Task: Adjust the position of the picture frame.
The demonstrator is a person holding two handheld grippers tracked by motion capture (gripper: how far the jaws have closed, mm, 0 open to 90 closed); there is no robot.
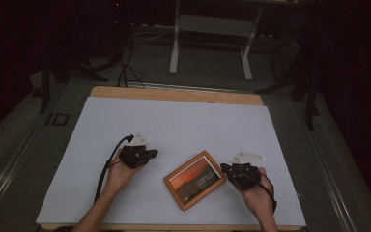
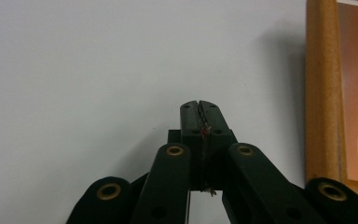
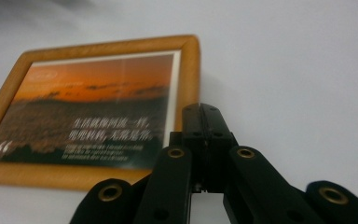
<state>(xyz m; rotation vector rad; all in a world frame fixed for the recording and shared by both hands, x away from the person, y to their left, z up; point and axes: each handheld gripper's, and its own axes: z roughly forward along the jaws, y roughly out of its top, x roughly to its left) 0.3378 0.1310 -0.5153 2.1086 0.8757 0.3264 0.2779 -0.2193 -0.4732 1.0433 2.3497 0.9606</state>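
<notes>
A wooden-framed picture [image 1: 195,179] of an orange sunset with white text lies flat on the white table cover, turned at an angle. My left gripper [image 1: 150,154] rests to the left of it, jaws shut with nothing between them; in the left gripper view the shut tips [image 2: 199,106] point over bare white surface, with the frame's wooden edge [image 2: 319,93] at the right. My right gripper [image 1: 225,169] sits at the frame's right corner, also shut and empty. In the right gripper view its tips [image 3: 204,109] stand just over the frame's [image 3: 93,107] right border.
The white cover [image 1: 174,121] lies on a wooden table whose far edge [image 1: 174,93] shows. Beyond it are a dark floor, cables [image 1: 125,63] and a white stand's legs [image 1: 210,43]. Both forearms enter from the bottom edge.
</notes>
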